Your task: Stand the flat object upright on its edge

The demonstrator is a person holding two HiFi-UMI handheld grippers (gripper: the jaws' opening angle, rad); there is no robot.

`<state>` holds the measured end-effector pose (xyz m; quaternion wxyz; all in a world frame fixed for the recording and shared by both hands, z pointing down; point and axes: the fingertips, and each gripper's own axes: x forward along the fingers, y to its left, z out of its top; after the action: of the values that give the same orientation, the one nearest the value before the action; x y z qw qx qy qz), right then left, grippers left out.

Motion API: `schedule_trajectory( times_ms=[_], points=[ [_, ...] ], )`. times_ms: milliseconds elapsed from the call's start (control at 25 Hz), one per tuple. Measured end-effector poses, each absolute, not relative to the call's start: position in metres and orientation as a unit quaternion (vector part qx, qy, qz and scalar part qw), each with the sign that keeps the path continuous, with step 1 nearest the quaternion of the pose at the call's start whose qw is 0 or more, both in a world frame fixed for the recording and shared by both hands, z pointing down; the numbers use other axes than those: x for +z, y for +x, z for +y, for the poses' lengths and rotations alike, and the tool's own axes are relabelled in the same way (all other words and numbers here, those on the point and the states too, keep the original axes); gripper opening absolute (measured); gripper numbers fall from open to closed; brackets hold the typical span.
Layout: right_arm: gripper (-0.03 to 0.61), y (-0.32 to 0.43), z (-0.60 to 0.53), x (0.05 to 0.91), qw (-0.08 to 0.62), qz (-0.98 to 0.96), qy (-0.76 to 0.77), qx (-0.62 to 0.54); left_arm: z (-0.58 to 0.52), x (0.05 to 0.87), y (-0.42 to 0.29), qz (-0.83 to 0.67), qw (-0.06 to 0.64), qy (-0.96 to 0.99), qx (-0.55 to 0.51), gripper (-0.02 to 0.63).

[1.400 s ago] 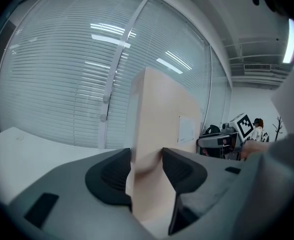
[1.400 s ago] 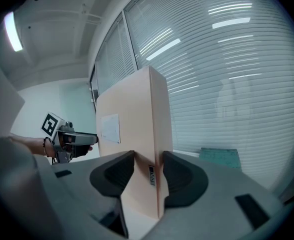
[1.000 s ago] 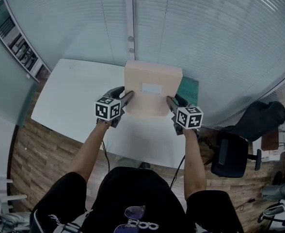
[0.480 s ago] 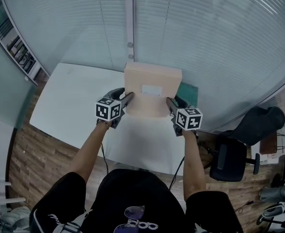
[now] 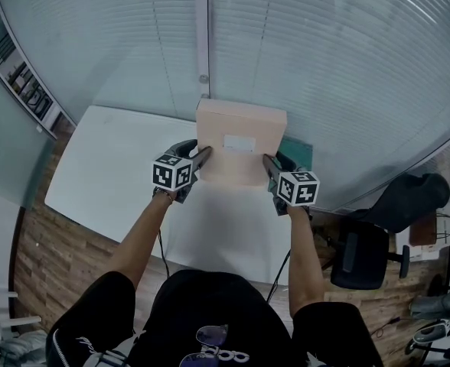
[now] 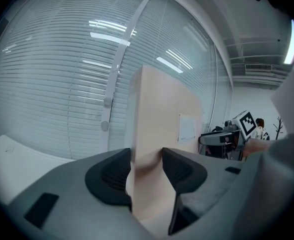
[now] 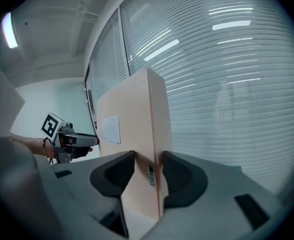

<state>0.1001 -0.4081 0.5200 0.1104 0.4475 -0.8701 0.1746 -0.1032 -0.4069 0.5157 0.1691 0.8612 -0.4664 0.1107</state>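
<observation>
Two claws and one box are what we are logging on this worktop.

Item one: we are recording a flat, pale peach cardboard box (image 5: pixel 240 155) with a white rectangular label (image 5: pixel 239 141) on its broad face. It is standing upright over the far middle of the white rectangular worktop (image 5: pixel 118 167), with its broad labelled face turned toward the person. We cannot tell whether its lower edge is resting on the worktop or hanging just above it.

Item two: the left claw (image 5: pixel 202 153) is pinching the box's left side edge. In the left gripper view we are seeing both jaws of that claw (image 6: pixel 146 159) pressing on the two faces of the box (image 6: pixel 162 114).

Item three: the right claw (image 5: pixel 269 160) is pinching the opposite side edge at about the same height. In the right gripper view its jaws (image 7: pixel 148 166) are clamping the box (image 7: pixel 132 129) just beside a small printed sticker (image 7: pixel 151 175) on the narrow edge.

Item four: a green flat mat (image 5: pixel 298 145) is lying on the worktop behind the box, showing at its right.

Surroundings: a glass wall with pale horizontal blinds (image 5: pixel 324 67) is running behind the worktop, and a black office chair (image 5: pixel 363 251) is standing on the wooden plank floor (image 5: pixel 49 258) to the right.
</observation>
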Motion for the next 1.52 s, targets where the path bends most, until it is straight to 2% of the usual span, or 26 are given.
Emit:
schedule_trajectory(
  times_ms=[1520],
  points=[
    [0.187,0.111,-0.514,0.526,0.094,-0.853,0.477,0.190,-0.525,0.523,-0.093,-0.448,0.171,0.869,0.125,0.215]
  ],
)
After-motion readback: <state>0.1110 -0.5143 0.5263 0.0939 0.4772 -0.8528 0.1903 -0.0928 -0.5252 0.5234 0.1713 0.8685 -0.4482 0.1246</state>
